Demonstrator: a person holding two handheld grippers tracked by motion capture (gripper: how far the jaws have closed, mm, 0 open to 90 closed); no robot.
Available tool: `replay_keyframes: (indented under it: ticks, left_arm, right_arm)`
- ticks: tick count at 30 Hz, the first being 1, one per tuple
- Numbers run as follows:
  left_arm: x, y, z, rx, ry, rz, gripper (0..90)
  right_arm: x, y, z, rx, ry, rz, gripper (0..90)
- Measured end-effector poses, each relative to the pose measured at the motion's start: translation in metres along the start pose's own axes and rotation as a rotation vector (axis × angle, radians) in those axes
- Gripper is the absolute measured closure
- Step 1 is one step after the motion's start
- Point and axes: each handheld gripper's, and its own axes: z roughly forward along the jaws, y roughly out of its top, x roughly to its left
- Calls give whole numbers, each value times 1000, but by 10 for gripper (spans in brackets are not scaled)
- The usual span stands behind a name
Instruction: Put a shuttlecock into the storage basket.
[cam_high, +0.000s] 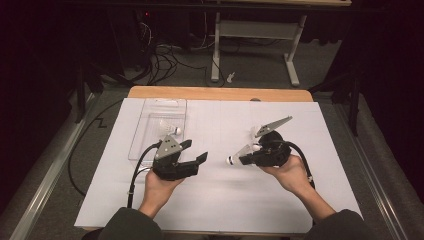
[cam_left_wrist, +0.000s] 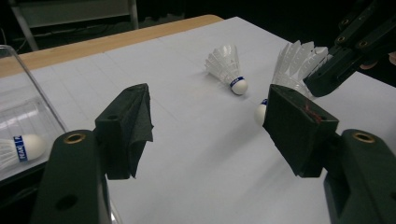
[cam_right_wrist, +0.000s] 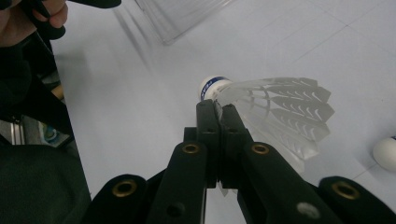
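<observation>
From high up I see my left gripper (cam_high: 194, 151) near the middle of the white table (cam_high: 225, 200), with its jaws spread wide and nothing in them. My right gripper (cam_high: 243, 159) is to the right of it, clamped tight on a white shuttlecock (cam_high: 233, 159).

That shuttlecock lies almost flat. Its round cork tip points left, toward my left gripper, and its feathers fan back to the right. In the right gripper view I see the jaws pinch the feather skirt (cam_right_wrist: 280, 116) close behind the cork tip.

The left gripper view gives me more: a second shuttlecock (cam_left_wrist: 229, 67) lies on the table past the held one, cork tip toward me and to the right.

A clear plastic box (cam_high: 150, 120) sits at the far left of the table. A third shuttlecock (cam_high: 170, 129) lies inside it, on its side.
</observation>
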Motion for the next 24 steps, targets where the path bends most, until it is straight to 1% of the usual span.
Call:
replay_keyframes:
  ticks: [5,7,8,9,11,12,13,14,17,18,19,21,23,24]
  left_arm:
    - [-3,2,5,17,-13,15,329]
    - [-5,4,8,30,-20,29,330]
    - [-7,5,11,40,-27,47,330]
    - [-7,5,11,40,-27,47,330]
    - [-10,7,16,56,-41,63,329]
    - [-10,7,16,56,-41,63,329]
    - [-10,8,18,61,-45,70,329]
    - [-12,10,21,74,-55,86,329]
    - [-13,11,24,87,-64,100,329]
    - [-15,12,28,104,-68,120,329]
    - [-16,12,29,111,-68,131,329]
    - [-17,13,32,122,-76,143,330]
    - [-18,13,34,128,-82,145,330]
    - [-19,14,37,145,-90,155,331]
  right_arm:
    - [0,2,-1,1,3,0,900]
    - [0,2,-2,1,3,1,900]
    - [0,4,-2,1,3,0,900]
    - [0,4,-2,1,3,0,900]
    - [1,6,-3,-2,3,-5,900]
    - [1,6,-3,-2,3,-5,900]
    - [1,8,-3,-2,6,-8,900]
    - [1,9,-2,-2,6,-11,900]
    - [1,10,-2,-3,7,-13,900]
    - [1,12,-2,-3,7,-16,900]
    - [1,12,-1,-2,8,-13,900]
    - [1,13,0,-2,8,-15,900]
    - [1,14,0,-2,10,-16,900]
    - [1,15,0,-3,12,-17,900]
